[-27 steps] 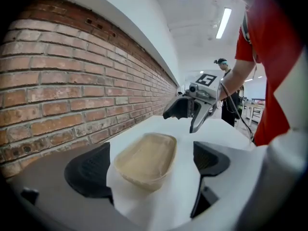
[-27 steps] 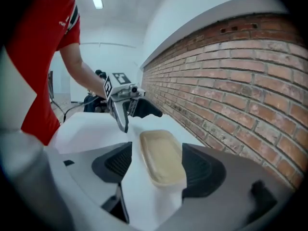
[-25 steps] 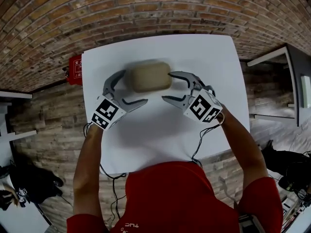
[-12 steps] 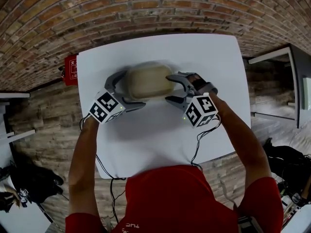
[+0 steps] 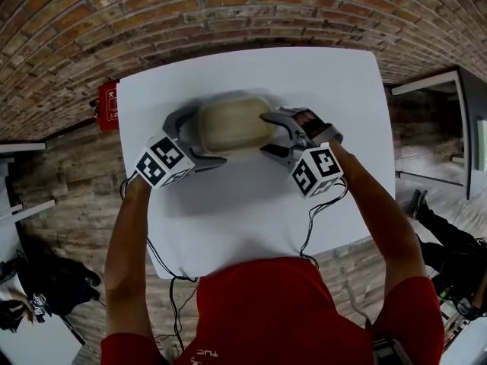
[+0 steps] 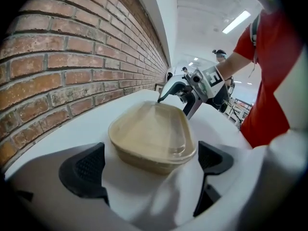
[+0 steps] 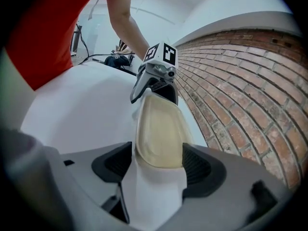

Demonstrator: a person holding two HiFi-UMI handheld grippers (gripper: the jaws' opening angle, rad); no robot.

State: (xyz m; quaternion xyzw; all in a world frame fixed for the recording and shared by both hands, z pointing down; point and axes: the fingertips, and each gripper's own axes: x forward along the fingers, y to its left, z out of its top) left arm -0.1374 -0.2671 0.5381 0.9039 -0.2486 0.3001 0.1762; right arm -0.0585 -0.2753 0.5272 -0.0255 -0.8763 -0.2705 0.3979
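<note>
Flanking container: left tongs, right tongs

The beige oval container looks like matt, fibrous pulp, and its clear plastic lid is glossy and catches highlights. The white table has a smooth, matt top. At 12 o'clock from it, the red-brown brick wall is rough and gritty, with coarse mortar joints. The left gripper and right gripper have smooth, matt grey plastic shells and black ribbed pads. The person's red shirt is soft cloth.
</note>
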